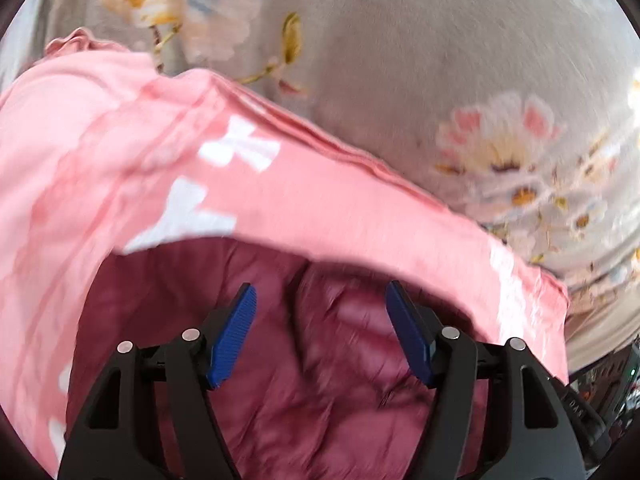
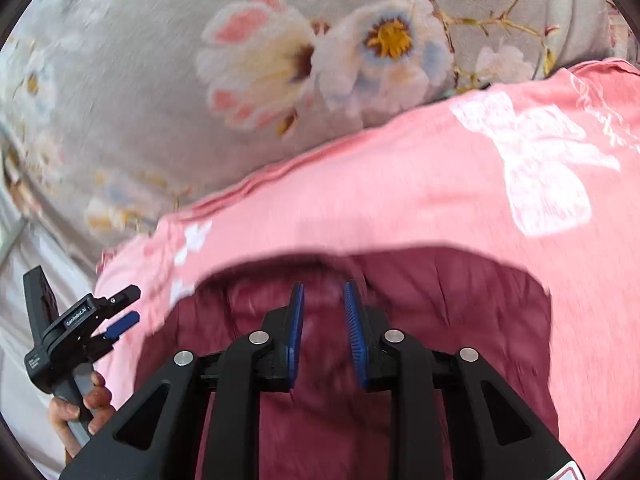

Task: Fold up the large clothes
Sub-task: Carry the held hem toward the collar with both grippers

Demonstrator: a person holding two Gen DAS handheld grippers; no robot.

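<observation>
Fingers [image 1: 232,336] apart above pink garment [image 1: 320,208]

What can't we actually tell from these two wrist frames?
- Pink garment: its full outline and type are cut off by the frame edges in both views.
- The white print is smeared by motion blur, so it is unreadable.
- Fabric under the left gripper and right gripper lies in their shadow, so its folds are unclear.
- Floral bedsheet: mostly covered, and its edges are out of frame.
</observation>
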